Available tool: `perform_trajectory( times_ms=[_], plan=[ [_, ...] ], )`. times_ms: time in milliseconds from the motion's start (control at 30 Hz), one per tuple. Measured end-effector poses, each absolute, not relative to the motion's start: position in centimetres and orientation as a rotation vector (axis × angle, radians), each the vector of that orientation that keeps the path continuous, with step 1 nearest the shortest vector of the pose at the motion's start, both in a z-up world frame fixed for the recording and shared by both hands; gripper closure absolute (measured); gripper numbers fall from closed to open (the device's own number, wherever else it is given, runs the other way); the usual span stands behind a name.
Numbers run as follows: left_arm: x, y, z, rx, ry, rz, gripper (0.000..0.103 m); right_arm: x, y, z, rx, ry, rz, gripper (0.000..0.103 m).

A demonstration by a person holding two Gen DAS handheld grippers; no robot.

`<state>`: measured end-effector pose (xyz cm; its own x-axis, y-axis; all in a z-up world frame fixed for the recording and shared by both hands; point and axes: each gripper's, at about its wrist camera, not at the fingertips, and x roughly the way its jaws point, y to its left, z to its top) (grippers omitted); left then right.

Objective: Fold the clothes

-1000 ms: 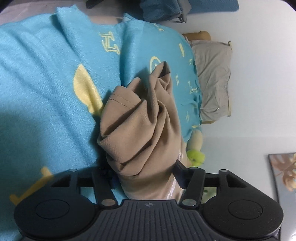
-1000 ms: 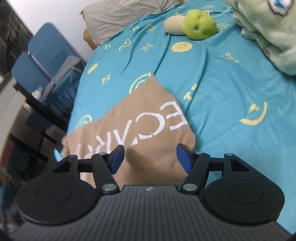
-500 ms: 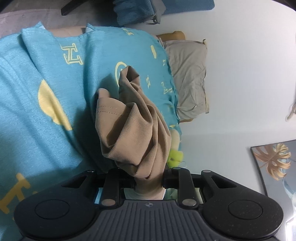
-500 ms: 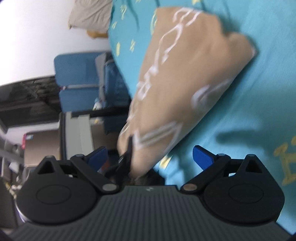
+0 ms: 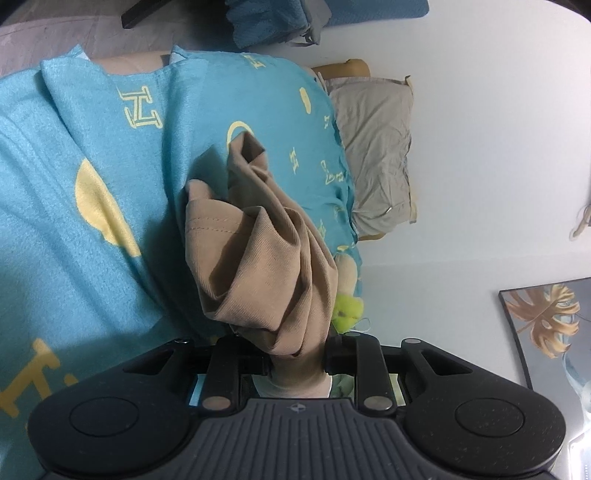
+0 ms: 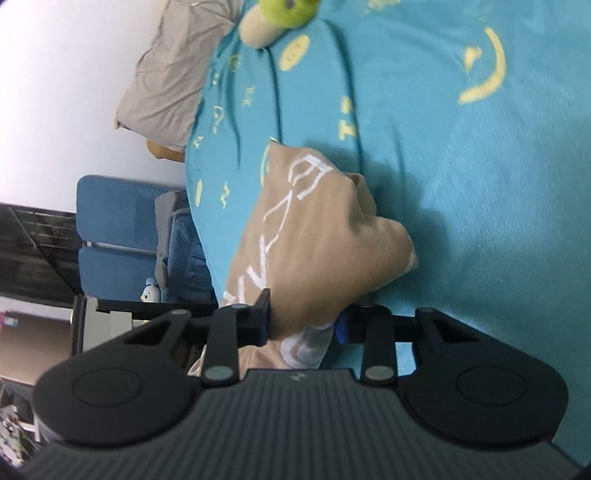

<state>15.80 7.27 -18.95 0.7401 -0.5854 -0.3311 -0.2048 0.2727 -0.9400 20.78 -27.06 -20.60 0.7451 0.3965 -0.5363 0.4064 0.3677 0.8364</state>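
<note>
Right wrist view is showing the right gripper (image 6: 301,326) pinching a bunched tan cotton garment (image 6: 314,236) whose white printed lettering is too creased to read. Left gripper (image 5: 295,360) is clamping another ribbed, stitched fold of it (image 5: 258,251), which is hanging above the soft turquoise bedspread with yellow smiley and H motifs (image 6: 461,166).

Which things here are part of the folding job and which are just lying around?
Part of the job:
tan garment, bunched
left gripper, clamped on it
right gripper, clamped on it

Just lying around:
teal bedspread
grey pillow
green plush toy
blue chairs
leaf picture
</note>
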Motion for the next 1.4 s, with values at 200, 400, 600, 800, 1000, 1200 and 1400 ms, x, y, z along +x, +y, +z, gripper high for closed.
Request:
perform_trajectory(
  times_ms=[200,400,600,800,1000,1200,1400],
  plan=[
    [12.7,5.0,-14.3,-1.281,0.763,-0.344,0.078,16.8,-28.0,-16.7,1.179,0.722,0.016,0.072],
    [9.2,2.1,-9.0,-1.254,0.791,-0.409,0.078,8.7,-30.4,-12.5,1.249,0.615,0.042,0.073],
    [6.4,-6.1,-3.4,-1.212,0.842,-0.528,0.078,2.2,-35.7,-7.2,1.258,0.496,0.03,0.073],
    [5.8,-19.3,2.1,-1.151,0.912,-0.687,0.078,-1.7,-46.1,-1.2,1.2,0.342,-0.068,0.073],
    [11.0,-38.0,7.4,-1.105,0.988,-0.857,0.078,-2.7,-58.0,7.2,1.046,0.191,-0.245,0.073],
    [15.2,-52.4,11.7,-0.972,0.92,-1.052,0.076,-2.9,-66.3,13.5,0.888,0.05,-0.401,0.073],
    [14.4,-56.4,5.9,-0.759,0.893,-1.058,0.072,-3.5,-67.5,9.2,0.789,0.087,-0.5,0.073]
  ],
)
